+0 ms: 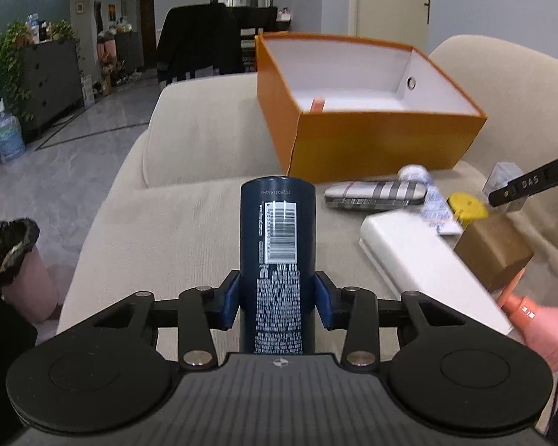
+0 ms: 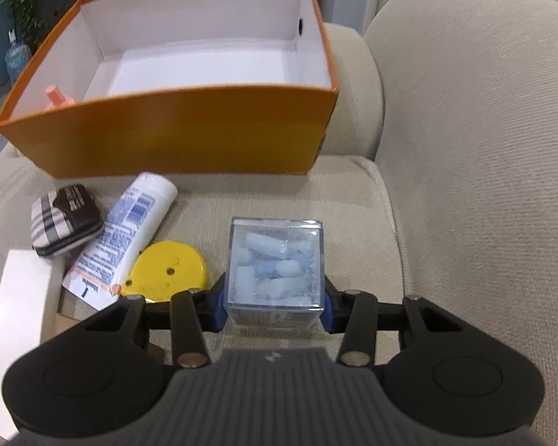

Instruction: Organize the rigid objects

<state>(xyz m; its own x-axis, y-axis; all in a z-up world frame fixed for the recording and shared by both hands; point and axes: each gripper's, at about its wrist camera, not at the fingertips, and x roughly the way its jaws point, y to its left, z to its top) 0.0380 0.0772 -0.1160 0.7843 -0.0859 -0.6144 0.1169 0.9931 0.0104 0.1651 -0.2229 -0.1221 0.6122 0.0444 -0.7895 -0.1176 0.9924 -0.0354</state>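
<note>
My left gripper (image 1: pixel 278 299) is shut on a dark blue can (image 1: pixel 278 245) with a barcode, held above the beige sofa seat (image 1: pixel 189 215). My right gripper (image 2: pixel 275 306) is shut on a clear plastic cube (image 2: pixel 276 265) of pale blue pieces, low over the seat. The open orange box (image 1: pixel 361 141) stands ahead; it also shows in the right wrist view (image 2: pixel 189 137), with a pink item (image 2: pixel 57 97) inside. On the seat lie a plaid case (image 2: pixel 65 219), a white tube (image 2: pixel 124 234), a yellow tape measure (image 2: pixel 167 271) and a white box (image 1: pixel 427 267).
A brown cardboard box (image 1: pixel 494 252) and an orange-pink bottle (image 1: pixel 520 304) lie at the right in the left wrist view. The sofa arm and back (image 2: pixel 483 148) rise at the right. A pink bin (image 1: pixel 22 271) stands on the floor at left.
</note>
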